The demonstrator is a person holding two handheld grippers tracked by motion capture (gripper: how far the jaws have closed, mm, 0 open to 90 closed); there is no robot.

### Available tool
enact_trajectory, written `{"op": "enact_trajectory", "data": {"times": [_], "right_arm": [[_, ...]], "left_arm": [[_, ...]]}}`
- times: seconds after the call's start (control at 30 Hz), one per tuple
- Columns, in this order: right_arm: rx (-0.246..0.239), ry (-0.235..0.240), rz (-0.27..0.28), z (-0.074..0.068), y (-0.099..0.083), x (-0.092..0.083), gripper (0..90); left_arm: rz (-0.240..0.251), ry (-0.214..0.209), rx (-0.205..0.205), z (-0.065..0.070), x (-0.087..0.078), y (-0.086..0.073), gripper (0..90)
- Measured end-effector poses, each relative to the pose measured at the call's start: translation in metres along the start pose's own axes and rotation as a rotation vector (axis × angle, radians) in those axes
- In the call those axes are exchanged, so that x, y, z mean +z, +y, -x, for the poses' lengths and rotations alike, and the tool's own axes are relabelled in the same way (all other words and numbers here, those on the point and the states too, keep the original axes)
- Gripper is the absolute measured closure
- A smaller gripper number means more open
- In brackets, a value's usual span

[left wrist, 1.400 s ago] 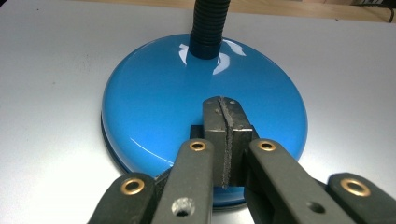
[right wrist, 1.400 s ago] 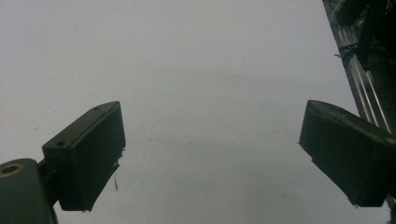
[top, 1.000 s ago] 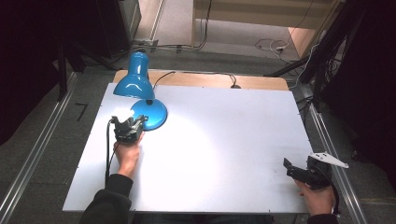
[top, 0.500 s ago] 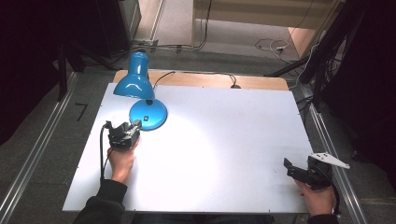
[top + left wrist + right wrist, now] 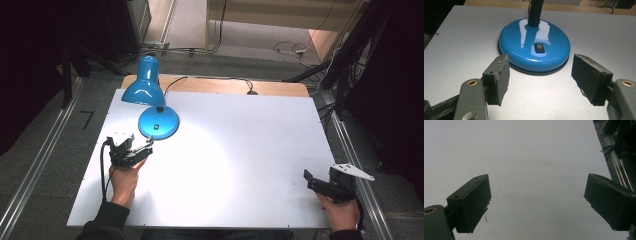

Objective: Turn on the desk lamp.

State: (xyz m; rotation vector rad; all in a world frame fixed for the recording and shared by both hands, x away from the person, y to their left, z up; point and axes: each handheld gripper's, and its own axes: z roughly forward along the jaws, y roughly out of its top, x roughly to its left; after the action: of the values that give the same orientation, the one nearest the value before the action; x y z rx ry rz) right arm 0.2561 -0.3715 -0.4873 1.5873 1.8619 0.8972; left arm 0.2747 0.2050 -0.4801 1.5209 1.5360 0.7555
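Two grippers at white table (image 5: 240,165). Left gripper (image 5: 145,149) just opened, jaws wide, empty, near blue lamp (image 5: 150,107) base at table's far left; risk: bumping rocker switch (image 5: 539,48), sliding base. Right gripper (image 5: 312,180) sat apart, jaws spread, empty.

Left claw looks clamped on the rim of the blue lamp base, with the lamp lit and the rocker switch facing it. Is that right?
Not clamped. The left gripper view shows the left claw open, its jaws having just been opening, short of the blue lamp base with bare table between the pads. The rest holds: the lamp is lit and the rocker switch faces the claw.
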Motion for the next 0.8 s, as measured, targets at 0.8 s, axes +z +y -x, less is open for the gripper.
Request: {"op": "enact_trajectory", "data": {"times": [0.8], "right_arm": [[0.003, -0.003, 0.004, 0.0, 0.0, -0.003, 5.6]], "left_arm": [[-0.014, -0.014, 0.031, 0.008, -0.024, -0.012, 22.0]]}}
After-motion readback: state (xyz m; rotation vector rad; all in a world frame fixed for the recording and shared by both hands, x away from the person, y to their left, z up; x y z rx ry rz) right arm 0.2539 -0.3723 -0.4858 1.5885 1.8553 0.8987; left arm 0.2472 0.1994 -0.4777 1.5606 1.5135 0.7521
